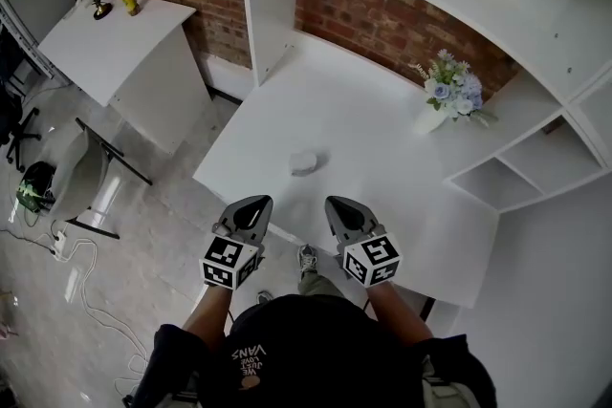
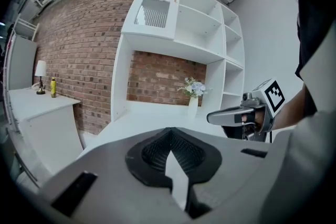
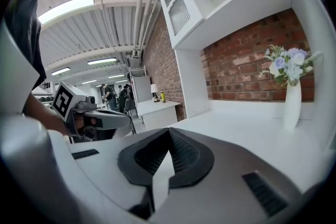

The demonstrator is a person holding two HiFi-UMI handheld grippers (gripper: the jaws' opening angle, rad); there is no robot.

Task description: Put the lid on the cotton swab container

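A small white object, the cotton swab container [image 1: 304,161], sits on the white desk [image 1: 373,129], a little beyond both grippers. At this size I cannot tell its lid from its body. My left gripper [image 1: 254,202] hovers over the desk's near edge, shut, with nothing between its jaws. My right gripper [image 1: 337,203] is beside it, also shut and empty. In the left gripper view the closed jaws [image 2: 169,131] point over the desk, with the right gripper [image 2: 211,118] at the side. The right gripper view shows its closed jaws [image 3: 169,131] and the left gripper [image 3: 128,119]. Neither gripper view shows the container.
A white vase of flowers [image 1: 448,96] stands at the desk's back right, by the white shelving [image 1: 535,158]. A brick wall runs behind. To the left are a side table [image 1: 115,33] with a lamp and a yellow bottle, and a chair [image 1: 96,182] on the floor.
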